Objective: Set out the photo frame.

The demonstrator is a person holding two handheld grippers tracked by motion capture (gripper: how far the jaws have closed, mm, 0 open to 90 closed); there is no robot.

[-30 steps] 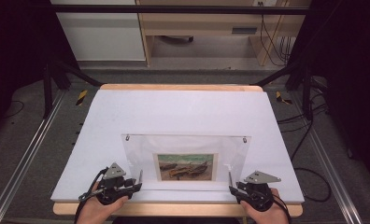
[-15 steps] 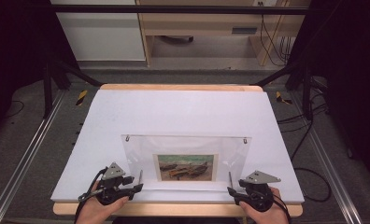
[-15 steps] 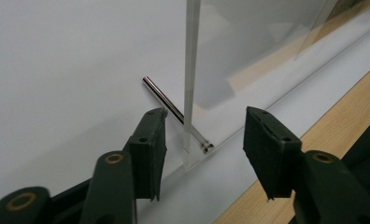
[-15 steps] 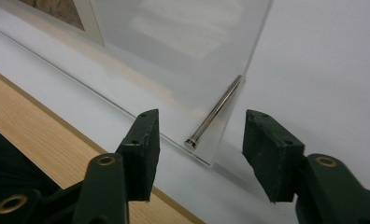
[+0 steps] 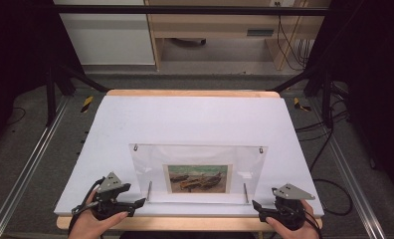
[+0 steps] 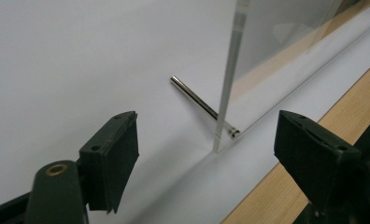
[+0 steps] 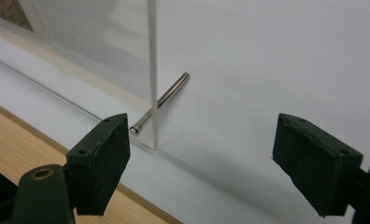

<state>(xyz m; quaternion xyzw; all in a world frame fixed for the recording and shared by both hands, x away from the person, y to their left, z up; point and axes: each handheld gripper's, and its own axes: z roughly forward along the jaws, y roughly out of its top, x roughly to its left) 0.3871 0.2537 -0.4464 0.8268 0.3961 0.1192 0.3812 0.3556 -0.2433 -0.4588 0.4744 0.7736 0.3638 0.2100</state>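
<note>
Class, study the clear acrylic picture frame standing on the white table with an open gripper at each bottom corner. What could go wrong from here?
1. The clear acrylic picture frame stands upright on two thin metal pins; uneven pushes from the left gripper and right gripper might tip it.
2. Both grippers are open beside smooth, thin panel edges, so a grip could slip.
3. The frame sits near the white table's front edge and could slide off.
</note>
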